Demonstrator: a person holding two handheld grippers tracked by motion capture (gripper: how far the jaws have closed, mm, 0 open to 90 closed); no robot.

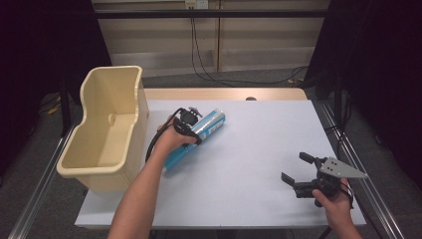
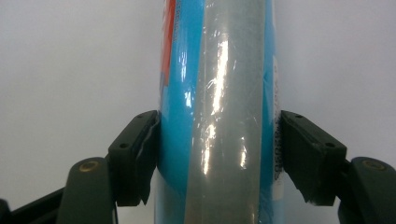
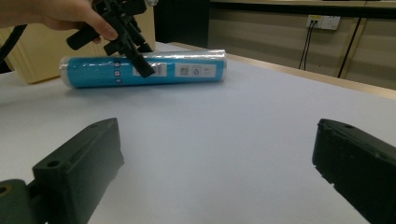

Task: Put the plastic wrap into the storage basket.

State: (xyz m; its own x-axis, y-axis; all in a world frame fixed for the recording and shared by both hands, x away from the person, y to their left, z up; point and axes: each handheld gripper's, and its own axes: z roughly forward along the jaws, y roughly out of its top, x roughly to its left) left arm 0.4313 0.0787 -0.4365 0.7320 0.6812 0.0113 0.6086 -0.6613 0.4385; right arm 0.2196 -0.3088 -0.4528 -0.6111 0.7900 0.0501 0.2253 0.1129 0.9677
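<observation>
A long blue plastic-wrapped roll (image 1: 211, 124) lies slantwise at the table's middle left, close beside the bin. My left gripper (image 1: 188, 122) is shut on it from above near its middle. In the left gripper view both pads (image 2: 140, 154) press the sides of the roll (image 2: 219, 70). The right gripper view shows the roll (image 3: 187, 70) level and low over the white tabletop, with the left gripper (image 3: 135, 58) clamped across it; whether it touches the surface I cannot tell. My right gripper (image 1: 294, 167) rests open at the front right, its jaws (image 3: 217, 140) wide apart with nothing between them.
A cream plastic bin (image 1: 94, 172) stands at the table's left edge, tall-walled and empty inside, and shows again behind the roll (image 3: 37, 65). The white table top (image 1: 259, 129) stretches between the two hands. Cables hang along the back wall.
</observation>
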